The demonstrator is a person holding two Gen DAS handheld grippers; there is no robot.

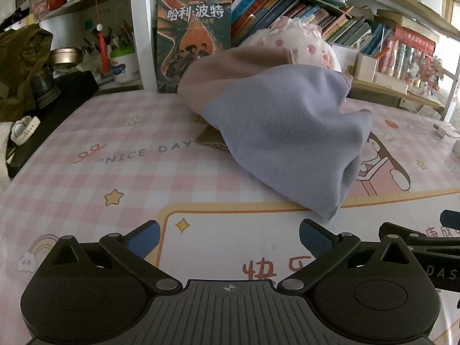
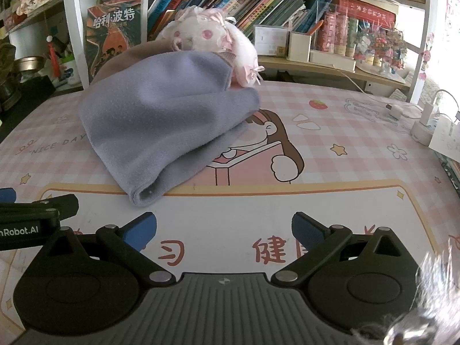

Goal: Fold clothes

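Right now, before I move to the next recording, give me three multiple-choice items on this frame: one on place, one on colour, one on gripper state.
1. Where is the plush toy?
A. behind the garment, by the bookshelf
B. between the left gripper's fingers
C. on the table's near edge

2. What colour is the garment's nearest part?
A. red
B. lavender
C. green

3. How do both grippers stand?
A. shut on the cloth
B. open, holding nothing
C. one open, one shut

Answers:
1 A: the toy sits past the garment, in front of the books.
2 B: the near fabric is lavender.
3 B: left gripper and right gripper are spread over the bare table mat.
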